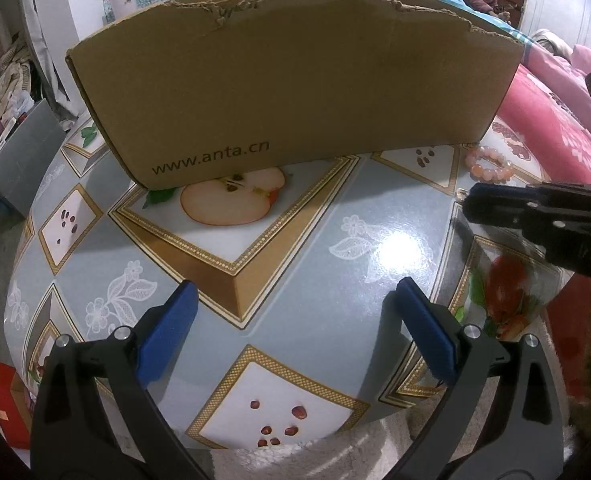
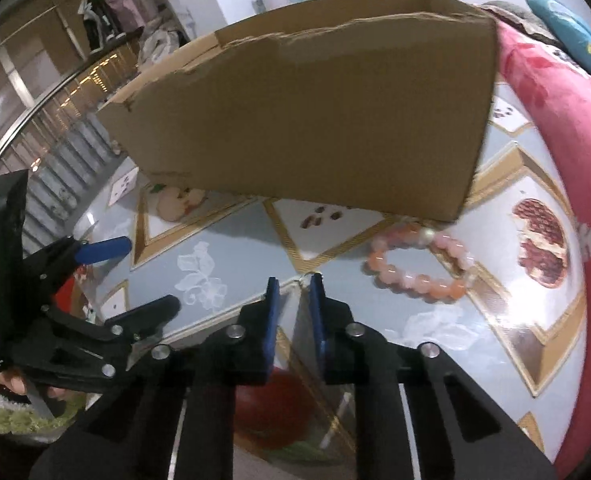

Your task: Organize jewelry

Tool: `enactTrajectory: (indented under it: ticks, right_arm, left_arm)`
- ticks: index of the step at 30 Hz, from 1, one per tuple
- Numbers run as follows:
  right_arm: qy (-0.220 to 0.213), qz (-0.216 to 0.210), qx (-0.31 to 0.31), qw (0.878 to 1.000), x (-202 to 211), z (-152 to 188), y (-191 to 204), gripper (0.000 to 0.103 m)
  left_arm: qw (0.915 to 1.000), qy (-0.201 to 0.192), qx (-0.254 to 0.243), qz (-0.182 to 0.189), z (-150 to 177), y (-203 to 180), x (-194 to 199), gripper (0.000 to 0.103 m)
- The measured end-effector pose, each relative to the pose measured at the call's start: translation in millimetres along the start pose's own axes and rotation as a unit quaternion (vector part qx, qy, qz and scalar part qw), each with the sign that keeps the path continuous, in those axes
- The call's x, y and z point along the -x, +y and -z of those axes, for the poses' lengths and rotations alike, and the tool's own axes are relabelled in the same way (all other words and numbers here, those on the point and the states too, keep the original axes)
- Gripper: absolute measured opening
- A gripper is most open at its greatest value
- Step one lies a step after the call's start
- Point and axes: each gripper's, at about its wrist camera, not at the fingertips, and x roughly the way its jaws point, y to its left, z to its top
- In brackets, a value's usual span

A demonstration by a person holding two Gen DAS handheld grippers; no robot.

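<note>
Bracelet (image 2: 421,266): pink beads, flat on desk (image 2: 231,280), just beside box corner, at 2 o'clock from right tool (image 2: 293,280); not yet stowed.
Small ring (image 2: 306,278): at right tool tips, jaws narrow; gripped or not, unclear.
Left tool (image 1: 295,300): wide, holding nothing.
Box (image 1: 295,80): inside hidden; contents unknown.

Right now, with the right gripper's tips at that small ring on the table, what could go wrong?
1. The small ring sits at the very tips of the right gripper; so shallow a pinch could let it slip or flick away across the glossy tablecloth.
2. The pink bead bracelet lies close beside it, near the cardboard box; a sideways move might drag it.
</note>
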Motion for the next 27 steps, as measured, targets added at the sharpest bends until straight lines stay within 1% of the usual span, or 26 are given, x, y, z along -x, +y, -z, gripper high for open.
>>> enactTrajectory:
  ticks: [2,6,7,9,12,15,17,20,23,27]
  right_arm:
    - [0.001,-0.013,0.0,1.0,-4,-1,3,0.014]
    - [0.006,-0.054,-0.007,0.998,-13,-4,10,0.014]
    - [0.005,-0.055,-0.004,0.998,-12,-4,12,0.014]
    - [-0.006,-0.043,0.008,0.999,-7,-5,17,0.014]
    - [-0.018,-0.017,0.006,1.0,0,-7,12,0.014]
    - [-0.016,0.028,-0.008,0.999,1,-7,-2,0.014]
    - [-0.014,0.033,-0.015,0.999,-1,-6,-7,0.014]
    - [-0.013,0.008,-0.015,1.0,-6,-6,0,0.014]
    - [-0.009,-0.013,0.005,1.0,-15,-6,17,0.014]
    - [0.002,-0.065,0.006,0.998,-21,-5,26,0.014]
  left_arm:
    - [1.0,0.001,0.0,0.0,0,0,0,0.095]
    - [1.0,0.001,0.0,0.0,-1,0,0,0.095]
    - [1.0,0.002,0.0,0.0,-1,0,0,0.095]
    - [1.0,0.002,0.0,0.0,-1,0,1,0.095]
    - [1.0,0.002,0.001,0.0,-1,0,1,0.095]
    - [1.0,0.002,0.001,0.0,-1,0,0,0.096]
    - [1.0,0.002,0.0,0.0,-1,0,0,0.096]
    - [1.0,0.002,0.001,0.0,0,-1,1,0.096]
    - [1.0,0.002,0.001,-0.001,0,-1,1,0.096]
    - [1.0,0.001,0.001,-0.001,1,-2,1,0.096]
